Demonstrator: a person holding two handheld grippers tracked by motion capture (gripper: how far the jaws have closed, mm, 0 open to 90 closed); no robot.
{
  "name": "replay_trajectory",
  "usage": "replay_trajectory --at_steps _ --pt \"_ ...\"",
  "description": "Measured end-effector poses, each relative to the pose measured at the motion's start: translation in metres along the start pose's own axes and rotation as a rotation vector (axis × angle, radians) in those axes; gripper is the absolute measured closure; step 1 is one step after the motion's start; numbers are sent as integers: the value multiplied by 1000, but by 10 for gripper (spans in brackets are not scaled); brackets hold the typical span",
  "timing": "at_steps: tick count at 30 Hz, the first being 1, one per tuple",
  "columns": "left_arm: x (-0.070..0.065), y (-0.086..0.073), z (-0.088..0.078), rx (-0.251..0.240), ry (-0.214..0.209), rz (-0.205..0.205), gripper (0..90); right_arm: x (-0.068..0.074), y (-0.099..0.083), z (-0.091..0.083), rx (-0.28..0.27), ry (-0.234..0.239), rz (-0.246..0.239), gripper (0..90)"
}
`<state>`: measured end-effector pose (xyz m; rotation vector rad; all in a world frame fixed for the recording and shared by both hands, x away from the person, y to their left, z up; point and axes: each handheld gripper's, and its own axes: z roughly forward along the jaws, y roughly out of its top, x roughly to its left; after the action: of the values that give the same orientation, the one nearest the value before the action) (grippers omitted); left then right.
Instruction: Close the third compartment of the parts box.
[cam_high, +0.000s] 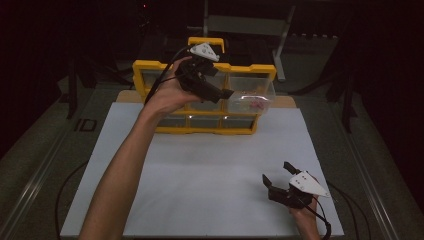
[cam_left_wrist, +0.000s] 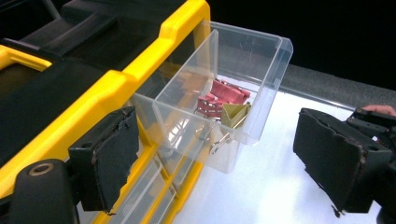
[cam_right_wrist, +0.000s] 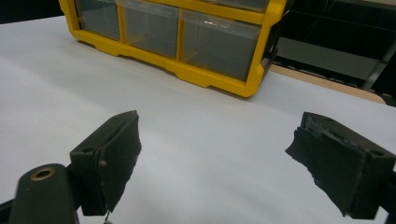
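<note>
A yellow organiser cabinet with clear drawers stands at the back of the white table. One clear drawer in its upper row, at the right, is pulled out. It holds pink binder clips and an olive one. My left gripper is raised in front of the cabinet, just left of that drawer. Its jaws stand open, with the drawer ahead between the pads and untouched. My right gripper rests low at the table's near right, open and empty over bare table.
The white table stretches between the cabinet and the near edge. The cabinet's lower drawers are pushed in. A dark floor and a metal frame lie behind the table. Cables trail from both grippers.
</note>
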<state>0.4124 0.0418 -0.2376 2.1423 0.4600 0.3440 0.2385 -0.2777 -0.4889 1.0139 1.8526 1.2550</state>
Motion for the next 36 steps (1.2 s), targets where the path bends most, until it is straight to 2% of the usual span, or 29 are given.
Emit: replay_trajectory --at_steps 16,23,30,36 --pt "-6 -10 -4 -3 -8 12 162 -1 0 0 0 -5 -1 135" --pt "-11 -18 -6 -18 -39 21 274 -1 0 0 0 -5 -1 135" --pt "-19 -27 -4 -10 -51 27 353 0 0 0 0 -5 -2 135" --pt "-25 -34 -1 -10 -62 24 382 0 0 0 0 -6 -3 135"
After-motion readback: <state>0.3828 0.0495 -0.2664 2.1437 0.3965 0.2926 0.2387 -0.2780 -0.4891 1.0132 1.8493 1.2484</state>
